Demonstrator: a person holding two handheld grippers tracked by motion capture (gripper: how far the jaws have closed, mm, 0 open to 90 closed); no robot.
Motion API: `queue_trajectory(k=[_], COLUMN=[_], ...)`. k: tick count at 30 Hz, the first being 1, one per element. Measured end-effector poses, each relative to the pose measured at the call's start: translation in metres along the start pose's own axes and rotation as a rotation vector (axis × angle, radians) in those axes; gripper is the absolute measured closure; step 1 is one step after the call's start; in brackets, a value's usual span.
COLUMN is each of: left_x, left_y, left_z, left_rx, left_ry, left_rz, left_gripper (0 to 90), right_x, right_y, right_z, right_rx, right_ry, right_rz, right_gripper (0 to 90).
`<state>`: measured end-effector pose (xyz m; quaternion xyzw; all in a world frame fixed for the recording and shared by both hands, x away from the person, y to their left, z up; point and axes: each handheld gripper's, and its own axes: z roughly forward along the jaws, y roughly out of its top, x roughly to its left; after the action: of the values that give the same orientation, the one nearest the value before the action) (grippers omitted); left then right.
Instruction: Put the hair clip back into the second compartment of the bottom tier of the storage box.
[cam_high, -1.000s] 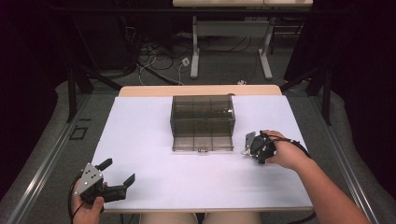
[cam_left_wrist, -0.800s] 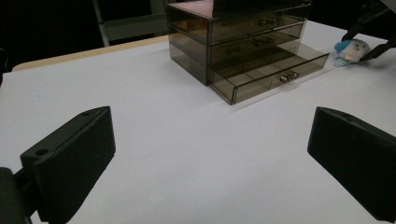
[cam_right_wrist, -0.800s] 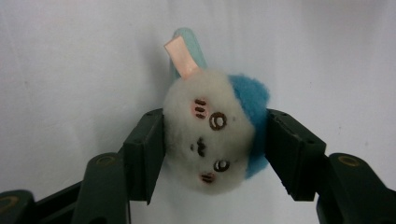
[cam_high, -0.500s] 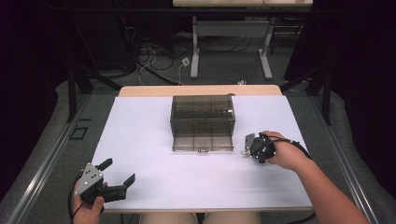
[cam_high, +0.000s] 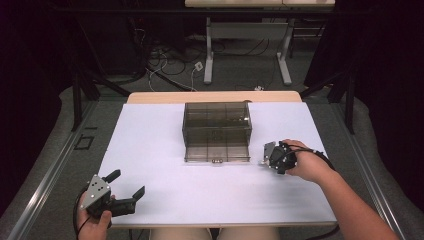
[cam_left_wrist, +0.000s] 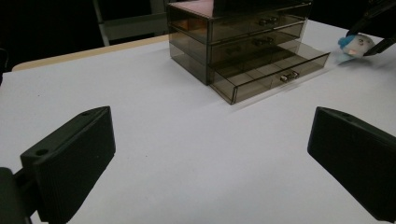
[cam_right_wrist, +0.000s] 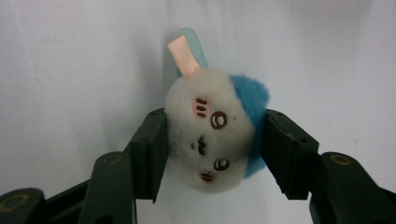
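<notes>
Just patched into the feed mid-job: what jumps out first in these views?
The small plush toy, white with a blue side and a drawn face, sits squeezed between the right gripper's jaws, just right of the drawer unit. That smoky clear unit stands mid-table with its bottom drawer pulled open. The left gripper rests open at the near-left edge.

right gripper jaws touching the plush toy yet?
Touching. The right gripper view shows both jaws of the right gripper pressed against the plush toy's sides, with no gap.
</notes>
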<state>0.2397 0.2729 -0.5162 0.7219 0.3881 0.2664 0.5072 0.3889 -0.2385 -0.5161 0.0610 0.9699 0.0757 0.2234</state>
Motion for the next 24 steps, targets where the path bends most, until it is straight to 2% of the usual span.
queue_trajectory(k=[2, 3, 4, 5, 8, 10, 11, 12, 13, 14, 15, 21, 22, 23, 24], left_x=[0.000, 0.000, 0.000, 0.000, 0.001, 0.000, 0.000, 0.001, 0.000, 0.001, 0.000, 0.001, 0.001, 0.001, 0.001], left_y=[0.000, 0.000, 0.001, 0.001, 0.001, 0.000, 0.001, 0.001, 0.000, 0.001, 0.000, 0.001, 0.001, 0.001, 0.001], left_z=[0.000, 0.000, 0.000, 0.000, 0.000, 0.001, 0.000, 0.000, 0.001, 0.000, 0.001, 0.000, 0.000, 0.000, 0.000], left_rx=[-0.001, 0.007, 0.011, 0.010, 0.010, 0.000, 0.007, 0.006, 0.000, 0.011, 0.000, 0.014, 0.012, 0.012, 0.012], left_ry=[-0.001, -0.003, -0.004, -0.004, -0.001, 0.002, -0.001, -0.001, 0.002, -0.001, 0.001, -0.001, -0.003, -0.003, -0.004], left_rz=[0.001, 0.003, 0.005, 0.005, 0.013, 0.010, 0.011, 0.011, 0.010, 0.012, 0.010, 0.014, 0.006, 0.006, 0.007], left_gripper=[1.1, 1.1, 1.1, 1.1, 1.1, 1.1, 1.1, 1.1, 1.1, 1.1, 1.1, 1.1, 1.1, 1.1, 1.1], right_x=[0.000, 0.001, 0.001, 0.001, 0.001, 0.002, 0.001, 0.002, 0.001, 0.001, 0.001, 0.000, 0.001, 0.000, 0.000], right_y=[0.000, -0.001, -0.001, 0.001, 0.004, 0.006, 0.008, 0.009, 0.011, 0.012, 0.012, 0.020, 0.022, 0.023, 0.024], right_z=[-0.003, -0.003, -0.004, -0.007, -0.012, -0.014, -0.016, -0.016, -0.020, -0.019, -0.019, -0.024, -0.026, -0.025, -0.026], right_rx=[0.009, -0.021, -0.026, 0.002, 0.008, -0.015, 0.000, -0.024, 0.009, -0.017, -0.017, -0.029, -0.012, -0.032, -0.026], right_ry=[0.001, -0.020, -0.030, -0.019, -0.019, -0.034, -0.030, -0.039, -0.027, -0.038, -0.038, -0.046, -0.041, -0.049, -0.049], right_rz=[0.010, 0.020, 0.010, 0.011, 0.004, 0.004, -0.006, -0.005, -0.003, 0.001, 0.001, -0.015, -0.009, -0.010, -0.017], right_gripper=[44.4, 44.4, 44.4, 44.4, 44.4, 44.4, 44.4, 44.4, 44.4, 44.4, 44.4, 44.4, 44.4, 44.4, 44.4])
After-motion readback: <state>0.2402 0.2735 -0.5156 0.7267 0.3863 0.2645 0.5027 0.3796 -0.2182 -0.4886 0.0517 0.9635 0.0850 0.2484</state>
